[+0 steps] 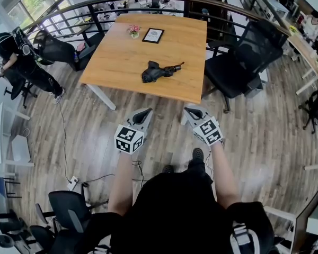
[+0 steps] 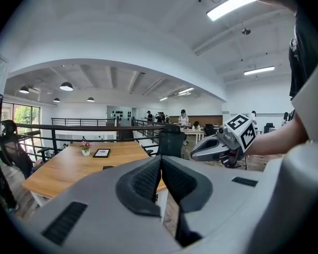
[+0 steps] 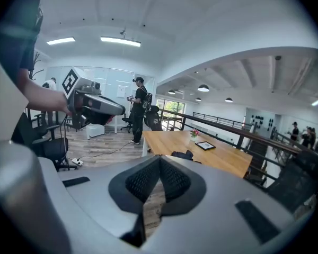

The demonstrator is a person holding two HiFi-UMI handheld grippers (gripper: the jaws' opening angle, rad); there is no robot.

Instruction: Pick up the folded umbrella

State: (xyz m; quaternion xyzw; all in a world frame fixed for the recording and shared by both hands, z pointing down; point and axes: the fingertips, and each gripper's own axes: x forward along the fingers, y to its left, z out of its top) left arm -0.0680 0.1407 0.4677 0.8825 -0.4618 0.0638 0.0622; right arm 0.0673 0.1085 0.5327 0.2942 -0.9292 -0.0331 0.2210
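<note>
A black folded umbrella [image 1: 159, 71] lies on the wooden table [image 1: 116, 57], its handle toward the right; in the right gripper view the umbrella [image 3: 181, 155] shows just past my jaws. My left gripper [image 1: 144, 113] and right gripper [image 1: 190, 111] hover side by side over the floor, short of the table's near edge. Both are shut with nothing between their jaws. In the left gripper view my left gripper [image 2: 161, 160] points at the table, and the right gripper [image 2: 197, 153] shows beside it.
A small pot of pink flowers [image 1: 134, 31] and a framed picture [image 1: 153, 35] stand at the table's far side. A black office chair [image 1: 244, 62] sits right of the table, a railing [image 1: 95, 7] behind it. A person [image 1: 18, 57] sits at left; cables [image 1: 69, 157] lie on the floor.
</note>
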